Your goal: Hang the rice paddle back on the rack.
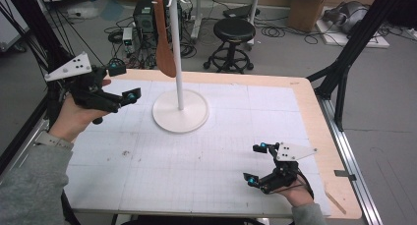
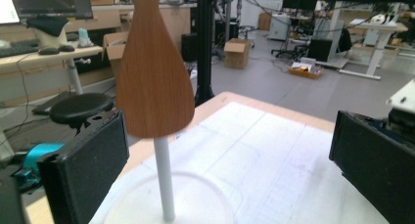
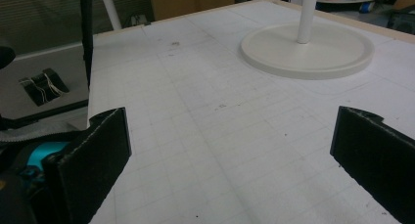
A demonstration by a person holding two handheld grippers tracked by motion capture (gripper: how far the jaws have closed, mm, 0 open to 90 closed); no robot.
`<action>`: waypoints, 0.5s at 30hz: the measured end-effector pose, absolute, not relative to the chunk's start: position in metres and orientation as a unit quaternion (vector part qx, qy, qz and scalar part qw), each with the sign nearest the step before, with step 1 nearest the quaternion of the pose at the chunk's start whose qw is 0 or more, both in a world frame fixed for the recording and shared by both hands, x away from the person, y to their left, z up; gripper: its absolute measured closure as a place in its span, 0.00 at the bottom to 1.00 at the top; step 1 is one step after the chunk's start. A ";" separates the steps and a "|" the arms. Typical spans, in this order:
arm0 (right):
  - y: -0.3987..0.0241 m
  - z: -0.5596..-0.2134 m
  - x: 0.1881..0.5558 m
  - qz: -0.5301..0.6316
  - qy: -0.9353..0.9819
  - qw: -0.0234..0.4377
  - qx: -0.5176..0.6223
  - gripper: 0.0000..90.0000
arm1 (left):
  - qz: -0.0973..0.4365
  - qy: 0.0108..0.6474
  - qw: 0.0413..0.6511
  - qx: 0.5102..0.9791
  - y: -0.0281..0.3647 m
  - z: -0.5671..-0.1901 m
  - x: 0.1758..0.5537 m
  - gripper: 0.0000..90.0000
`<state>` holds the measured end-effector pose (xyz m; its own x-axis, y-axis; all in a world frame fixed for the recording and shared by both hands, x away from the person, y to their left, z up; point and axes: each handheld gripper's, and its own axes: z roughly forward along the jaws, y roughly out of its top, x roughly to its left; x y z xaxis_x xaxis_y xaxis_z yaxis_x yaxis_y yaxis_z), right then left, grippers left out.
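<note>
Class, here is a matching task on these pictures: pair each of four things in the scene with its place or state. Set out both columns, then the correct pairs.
Things
1. wooden paddle
2. white stand
3. left gripper
4. right gripper

Places or states
A. held low over the table's near right part, jaws open
B. hanging from the top of the pole
C. raised above the table's left side, jaws open, facing the paddle
D. round base resting on the white gridded mat

Pairs: 1-B, 2-D, 3-C, 4-A
</note>
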<state>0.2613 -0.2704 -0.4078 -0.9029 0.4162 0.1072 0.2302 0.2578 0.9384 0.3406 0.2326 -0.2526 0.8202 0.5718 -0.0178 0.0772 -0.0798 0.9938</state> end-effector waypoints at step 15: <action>-0.272 -0.406 0.264 0.577 0.784 0.085 0.210 0.00 | 0.187 0.266 0.636 0.700 0.251 -0.309 0.328 0.02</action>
<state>0.2643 -0.2724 -0.4060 -0.8968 0.4286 0.1093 0.2317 0.2447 0.9415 0.3280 0.2505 -0.3093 0.7886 0.6102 -0.0760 0.1335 -0.0492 0.9898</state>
